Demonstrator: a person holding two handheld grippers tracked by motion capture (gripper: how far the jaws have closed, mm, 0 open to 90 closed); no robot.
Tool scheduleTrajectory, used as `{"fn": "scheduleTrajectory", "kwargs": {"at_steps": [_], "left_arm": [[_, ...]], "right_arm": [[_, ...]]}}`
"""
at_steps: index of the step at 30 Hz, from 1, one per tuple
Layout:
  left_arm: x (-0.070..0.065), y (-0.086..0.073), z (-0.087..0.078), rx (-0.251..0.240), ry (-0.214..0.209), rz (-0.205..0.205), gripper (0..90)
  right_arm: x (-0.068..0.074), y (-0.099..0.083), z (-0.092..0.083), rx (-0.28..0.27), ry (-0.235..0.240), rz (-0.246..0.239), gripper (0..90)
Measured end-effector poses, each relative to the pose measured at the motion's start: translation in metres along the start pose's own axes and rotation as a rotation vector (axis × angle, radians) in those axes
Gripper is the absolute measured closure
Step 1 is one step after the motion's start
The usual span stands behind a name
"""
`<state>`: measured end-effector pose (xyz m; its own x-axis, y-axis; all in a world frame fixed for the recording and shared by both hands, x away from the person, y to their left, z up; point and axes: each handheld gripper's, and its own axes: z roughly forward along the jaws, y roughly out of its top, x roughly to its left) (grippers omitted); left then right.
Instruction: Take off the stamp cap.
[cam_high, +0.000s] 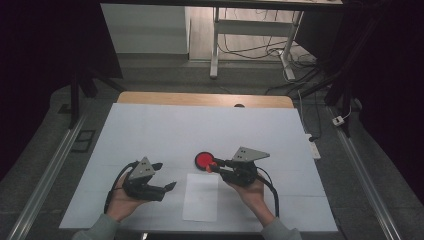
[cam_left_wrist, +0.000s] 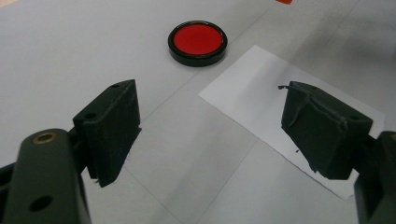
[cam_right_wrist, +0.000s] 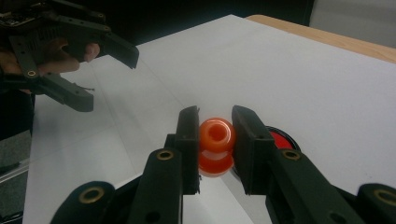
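Nearest the person lies the white sheet of paper (cam_high: 200, 197). The left gripper (cam_high: 161, 175) hangs just left of that sheet, jaws spread wide and holding nothing. The right gripper (cam_high: 212, 165) sits just beyond the sheet's far right corner, its jaws clamped on a small orange stamp (cam_right_wrist: 216, 145). Touching distance past the sheet's far edge rests the round red ink pad (cam_high: 204, 160), right beside the stamp.

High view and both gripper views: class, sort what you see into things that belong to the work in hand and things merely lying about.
Belongs to the work:
- orange stamp, clamped in the right gripper
- red ink pad
- white paper sheet
- left gripper, jaws wide, holding nothing

Lying about:
- power strip at the table's right edge
- cables on the floor beyond
- desk frame behind
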<state>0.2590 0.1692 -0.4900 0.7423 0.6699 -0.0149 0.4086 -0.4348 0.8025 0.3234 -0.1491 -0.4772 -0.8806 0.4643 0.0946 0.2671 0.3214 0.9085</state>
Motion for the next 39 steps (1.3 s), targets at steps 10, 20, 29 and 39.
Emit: {"fn": "scheduleTrajectory", "kwargs": {"at_steps": [10, 20, 29, 39], "left_arm": [[-0.001, 0.012, 0.014, 0.017, -0.016, 0.004, 19.3], [-0.009, 0.026, 0.031, 0.03, -0.043, 0.042, 19.1], [-0.013, 0.032, 0.043, 0.048, -0.059, 0.055, 19.1], [-0.019, 0.037, 0.052, 0.05, -0.079, 0.057, 19.1]], "right_arm": [[0.001, 0.001, 0.0, -0.008, -0.002, 0.002, 71.9], [0.003, 0.002, 0.002, 0.001, 0.0, -0.012, 71.9], [0.003, 0.002, 0.004, 0.004, 0.005, -0.014, 71.9], [0.006, 0.002, 0.006, 0.002, 0.012, -0.013, 71.9]]}}
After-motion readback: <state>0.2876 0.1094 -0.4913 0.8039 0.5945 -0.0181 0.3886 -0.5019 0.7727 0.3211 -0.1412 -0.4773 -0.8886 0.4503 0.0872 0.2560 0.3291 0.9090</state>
